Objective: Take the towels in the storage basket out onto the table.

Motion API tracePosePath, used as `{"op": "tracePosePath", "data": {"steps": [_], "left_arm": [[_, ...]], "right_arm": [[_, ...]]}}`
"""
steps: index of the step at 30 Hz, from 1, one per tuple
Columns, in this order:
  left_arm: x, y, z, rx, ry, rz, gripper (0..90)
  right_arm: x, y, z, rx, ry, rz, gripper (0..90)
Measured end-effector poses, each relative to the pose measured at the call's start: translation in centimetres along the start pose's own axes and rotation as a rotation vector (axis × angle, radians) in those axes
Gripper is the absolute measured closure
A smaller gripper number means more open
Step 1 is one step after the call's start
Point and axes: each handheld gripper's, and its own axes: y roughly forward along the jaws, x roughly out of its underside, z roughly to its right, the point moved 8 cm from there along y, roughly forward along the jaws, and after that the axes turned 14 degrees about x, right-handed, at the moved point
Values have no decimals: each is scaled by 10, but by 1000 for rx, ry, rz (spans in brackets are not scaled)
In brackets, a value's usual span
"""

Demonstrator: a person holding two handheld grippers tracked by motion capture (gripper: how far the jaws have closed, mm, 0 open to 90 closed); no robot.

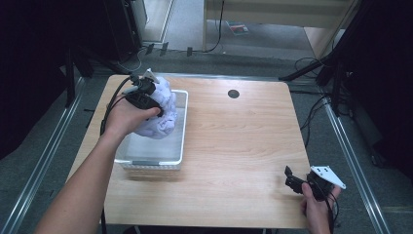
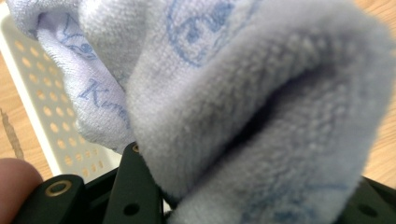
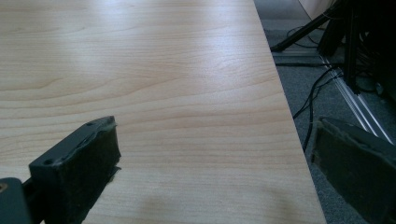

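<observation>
A pale lilac towel (image 1: pixel 161 113) with blue print is bunched up over the white perforated basket (image 1: pixel 181 136) at the table's left. My left gripper (image 1: pixel 155 108) is shut on the towel and holds it above the basket. In the left gripper view the towel (image 2: pixel 243 107) bulges out between the two black jaws, and the basket wall (image 2: pixel 51 112) shows behind it. My right gripper (image 1: pixel 290 179) rests near the table's front right corner. It is open, and its fingers (image 3: pixel 79 172) stand wide apart over bare wood with nothing between them.
The wooden table (image 1: pixel 234 146) has a round dark cable hole (image 1: pixel 233 93) near its far edge. Its right edge (image 3: pixel 285 116) runs close to my right gripper. Cables (image 1: pixel 316 112) and stand legs lie on the grey floor on the right.
</observation>
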Motion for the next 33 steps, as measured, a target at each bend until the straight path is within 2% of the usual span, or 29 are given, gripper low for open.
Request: {"op": "tracePosePath", "data": {"steps": [5, 13, 16, 23, 31, 33], "left_arm": [[-10, 1, 22, 17, 31, -1, 581], [-28, 15, 62, 54, 87, -7, 579], [-34, 24, 78, 71, 105, -19, 578], [-41, 48, 107, 107, 133, -38, 577], [-45, 70, 133, 146, 167, -59, 573], [-44, 76, 138, 157, 163, -57, 572]], "right_arm": [[0, 0, 0, -1, -2, 0, 12], [0, 0, 0, -1, 2, 1, 12], [0, 0, 0, -4, 1, 1, 12], [0, 0, 0, -6, -2, 3, 12], [0, 0, -1, -9, -4, 2, 12], [0, 0, -1, -10, -2, 2, 12]]}}
